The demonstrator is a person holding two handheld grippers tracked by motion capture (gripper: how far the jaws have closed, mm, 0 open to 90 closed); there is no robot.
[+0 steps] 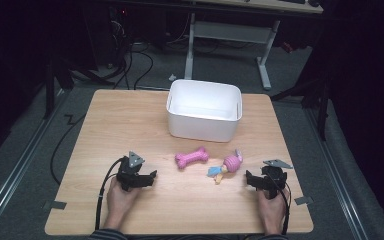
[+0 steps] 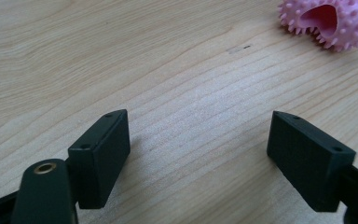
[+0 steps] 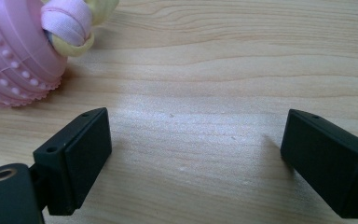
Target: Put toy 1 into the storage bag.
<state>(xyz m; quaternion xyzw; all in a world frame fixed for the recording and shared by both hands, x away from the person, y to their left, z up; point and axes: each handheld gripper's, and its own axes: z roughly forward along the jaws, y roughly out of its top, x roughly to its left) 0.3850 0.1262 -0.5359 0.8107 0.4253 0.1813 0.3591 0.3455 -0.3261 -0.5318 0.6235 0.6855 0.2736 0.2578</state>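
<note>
A pink bone-shaped toy (image 1: 191, 158) lies on the wooden table (image 1: 130, 115) in front of a white bin (image 1: 204, 109). Right of it lies a pink ball toy with knotted rope ends (image 1: 228, 166). My left gripper (image 1: 152, 176) rests on the table at the front left, open, with bare wood between its jaws; the spiky end of the bone toy (image 2: 328, 21) shows at the upper right of the left gripper view. My right gripper (image 1: 247, 179) sits at the front right, open and empty, with the studded pink ball (image 3: 14, 56) and its rope knot (image 3: 72, 23) just beyond its left jaw.
The bin stands at the table's far middle and looks empty. Beyond the table are a desk frame (image 1: 230, 35) and cables on the floor (image 1: 140, 60). Bare wood stretches along the front edge between the two hands.
</note>
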